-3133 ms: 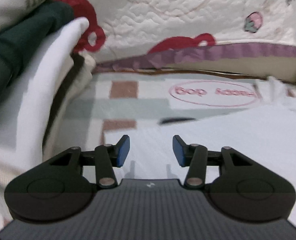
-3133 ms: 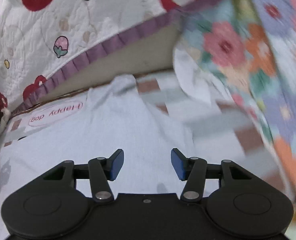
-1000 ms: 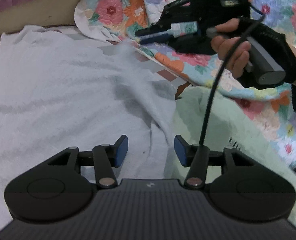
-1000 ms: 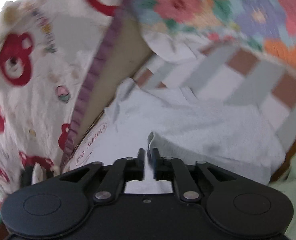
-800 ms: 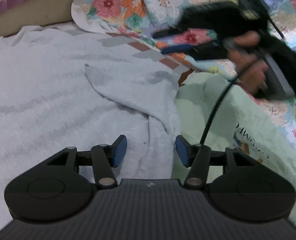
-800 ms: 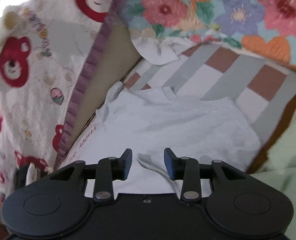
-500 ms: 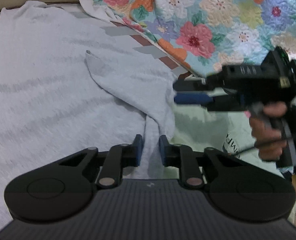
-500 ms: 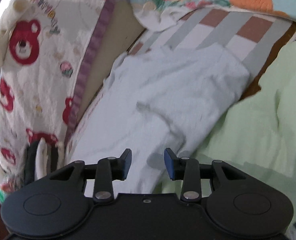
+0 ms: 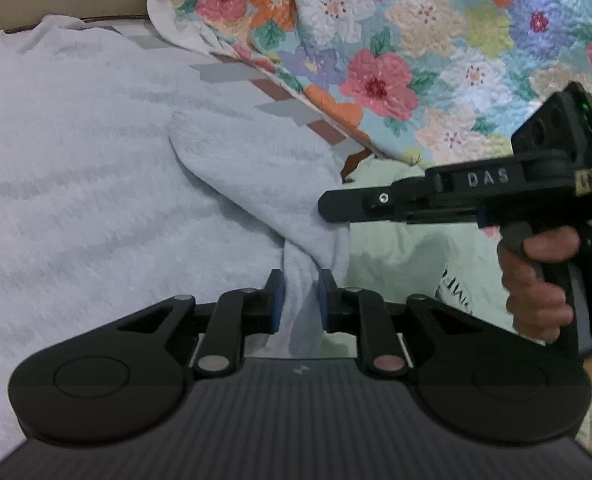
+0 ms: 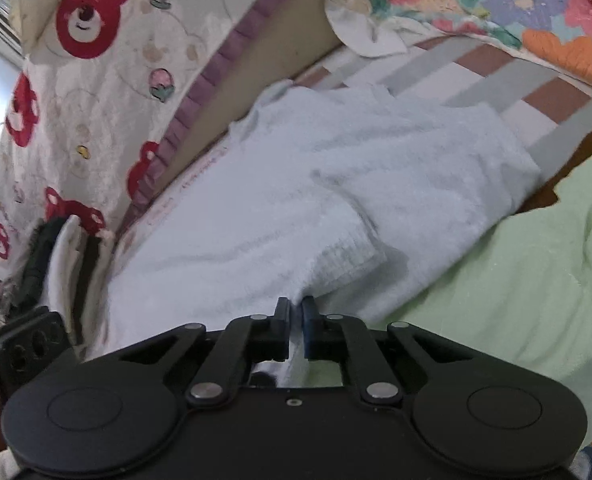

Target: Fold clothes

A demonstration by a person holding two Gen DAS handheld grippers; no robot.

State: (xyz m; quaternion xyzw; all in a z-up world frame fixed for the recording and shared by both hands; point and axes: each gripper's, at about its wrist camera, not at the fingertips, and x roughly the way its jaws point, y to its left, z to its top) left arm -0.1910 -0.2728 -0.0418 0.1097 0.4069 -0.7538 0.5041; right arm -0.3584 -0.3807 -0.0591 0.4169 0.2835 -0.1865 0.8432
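A fluffy white garment (image 9: 96, 184) lies spread on the bed, one sleeve (image 9: 256, 168) folded back across its body. My left gripper (image 9: 300, 300) is shut on a bunched fold at the garment's near right edge. In the left wrist view my right gripper (image 9: 328, 204) comes in from the right, held by a hand (image 9: 536, 280), its tips at the same edge. In the right wrist view the right gripper (image 10: 295, 320) is shut on the white garment's (image 10: 376, 168) ribbed hem.
A pale green garment (image 10: 516, 280) lies under and to the right of the white one. A floral quilt (image 9: 416, 40) is heaped at the right. A bear-print quilt (image 10: 96, 60) rises behind. Folded clothes (image 10: 60, 256) stand stacked at the left.
The right gripper let go of the folded-over sleeve, came down to the near edge and shut on the hem. The left gripper shut on the bunched edge about half a second ago and still holds it.
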